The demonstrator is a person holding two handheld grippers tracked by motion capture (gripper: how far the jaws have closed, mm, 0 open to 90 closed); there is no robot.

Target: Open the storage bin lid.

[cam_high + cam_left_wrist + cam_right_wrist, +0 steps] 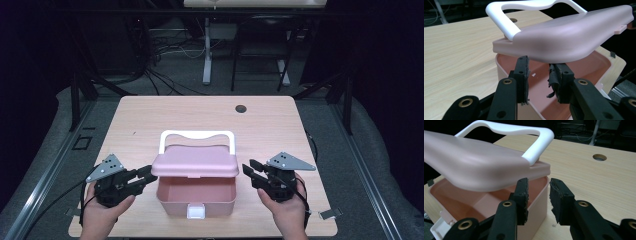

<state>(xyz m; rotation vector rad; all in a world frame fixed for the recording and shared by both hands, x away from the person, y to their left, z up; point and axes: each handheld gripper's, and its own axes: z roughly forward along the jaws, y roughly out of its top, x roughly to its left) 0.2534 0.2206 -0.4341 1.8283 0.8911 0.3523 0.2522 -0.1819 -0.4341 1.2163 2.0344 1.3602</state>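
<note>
Dark room, pale bench. Mid-bench sits the pink box, lid half-raised. Both my jaws stand spread, flanking it: left gripper under the lid's edge to lift, right gripper beside the wall.

A: What fills the middle of the high view?

B: A pale wooden table with rounded corners, lit brightly while the rest of the room stays dark. A round cable hole sits near its far edge, right of centre.

A: And beyond it?

B: At the top centre stands another desk, pale-topped, on a white leg. Loose cables lie on the grey floor at upper left. Dark frame legs rise to the right of the white leg.

A: The sides?

B: Metal rails run along the lower left and lower right edges.
</note>
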